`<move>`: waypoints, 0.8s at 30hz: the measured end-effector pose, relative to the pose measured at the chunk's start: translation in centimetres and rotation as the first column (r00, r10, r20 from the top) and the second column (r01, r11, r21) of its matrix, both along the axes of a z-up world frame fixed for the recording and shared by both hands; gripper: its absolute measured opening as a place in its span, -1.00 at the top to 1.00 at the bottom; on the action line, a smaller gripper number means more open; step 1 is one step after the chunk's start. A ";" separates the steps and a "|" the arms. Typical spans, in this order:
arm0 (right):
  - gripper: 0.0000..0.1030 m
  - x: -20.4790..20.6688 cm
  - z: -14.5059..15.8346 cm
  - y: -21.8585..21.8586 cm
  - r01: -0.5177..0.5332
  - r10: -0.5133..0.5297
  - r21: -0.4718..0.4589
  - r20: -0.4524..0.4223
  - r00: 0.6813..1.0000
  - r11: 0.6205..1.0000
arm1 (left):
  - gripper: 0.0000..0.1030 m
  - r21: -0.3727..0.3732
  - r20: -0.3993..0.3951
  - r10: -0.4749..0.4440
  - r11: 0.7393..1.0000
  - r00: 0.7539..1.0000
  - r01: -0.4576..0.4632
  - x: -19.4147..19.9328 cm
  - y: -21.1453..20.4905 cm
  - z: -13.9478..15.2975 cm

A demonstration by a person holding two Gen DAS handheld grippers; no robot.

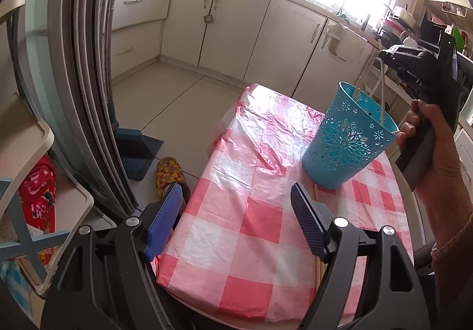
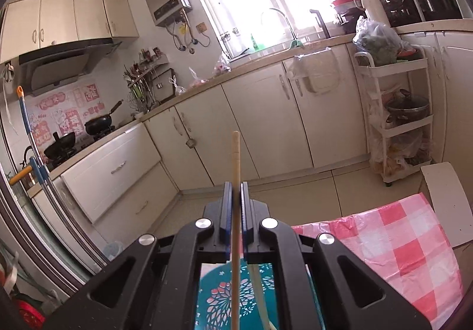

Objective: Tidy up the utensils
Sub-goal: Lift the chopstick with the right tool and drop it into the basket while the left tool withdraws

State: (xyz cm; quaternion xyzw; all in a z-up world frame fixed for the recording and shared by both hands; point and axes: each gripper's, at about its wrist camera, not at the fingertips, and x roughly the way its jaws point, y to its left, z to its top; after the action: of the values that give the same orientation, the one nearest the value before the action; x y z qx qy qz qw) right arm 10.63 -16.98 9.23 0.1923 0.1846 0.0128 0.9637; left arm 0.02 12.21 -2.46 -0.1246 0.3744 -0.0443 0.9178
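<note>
R gripper (image 2: pixel 235 197): clenched on a wooden chopstick (image 2: pixel 235 182), stick upright between the pads w/ tip poking past the fingertips. Lower end drops into the blue perforated holder (image 2: pixel 212 297) directly below; a second pale stick (image 2: pixel 257 294) leans inside it. L gripper (image 1: pixel 236 217): released, jaws wide apart, nothing between, low over pink-checked tablecloth (image 1: pixel 236 256). Holder stands on the cloth near far R edge. More wooden sticks (image 1: pixel 317 271) lie flat on the cloth under L gripper's R finger.

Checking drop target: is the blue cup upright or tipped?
Tipped. The blue cup leans on the checked tablecloth, mouth angled toward the right gripper.
</note>
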 end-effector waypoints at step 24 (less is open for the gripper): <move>0.24 -15.4 -2.2 0.9 -0.117 0.104 -0.144 -0.097 0.990 0.983 | -0.50 -0.008 0.009 0.008 1.000 1.000 -0.008 -1.1 -0.2 0.4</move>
State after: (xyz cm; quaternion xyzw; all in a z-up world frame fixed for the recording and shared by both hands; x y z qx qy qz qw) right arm -4.74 -16.06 7.06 0.1093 0.2383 0.0440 0.9640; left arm -1.08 12.06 -2.06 -0.1296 0.3698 -0.0429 0.9190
